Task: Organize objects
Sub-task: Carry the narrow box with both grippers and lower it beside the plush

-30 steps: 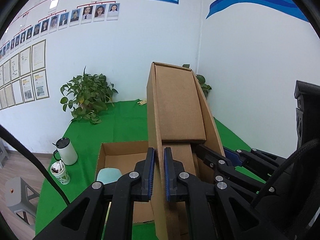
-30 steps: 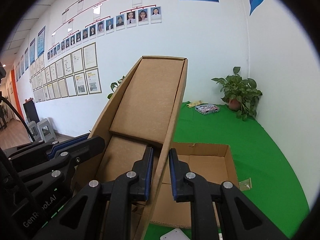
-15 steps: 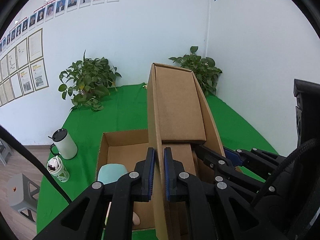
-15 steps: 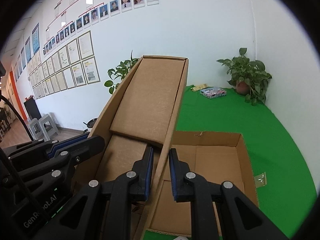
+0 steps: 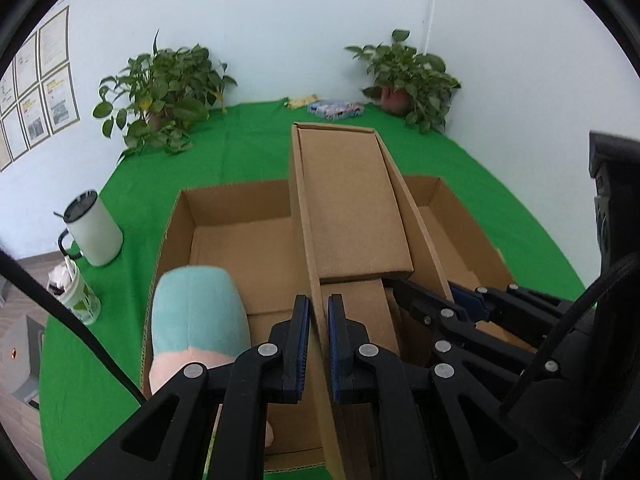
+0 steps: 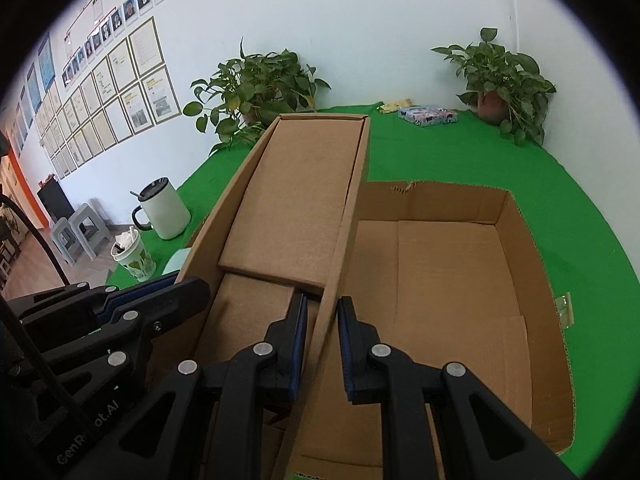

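Above a large open carton on the green table cover: one narrow cardboard box, open-topped, held tilted over the carton by both grippers; left gripper closed onto the box's left side wall, the wall pinched between its blue-padded fingers; right gripper closed likewise onto the box's right side wall, narrow gap filled by the cardboard edge; inside the narrow box, a folded cardboard panel lying along its floor; in the carton's near left corner, one plush toy, teal above and pink below, leaning against the carton wall; carton's right half showing bare cardboard floor; beside the carton at the left table edge, a white lidded mug and a paper cup with crumpled contents, both upright; at the far edge, two potted plants, a small colourful packet between them; framed documents on the left wall.
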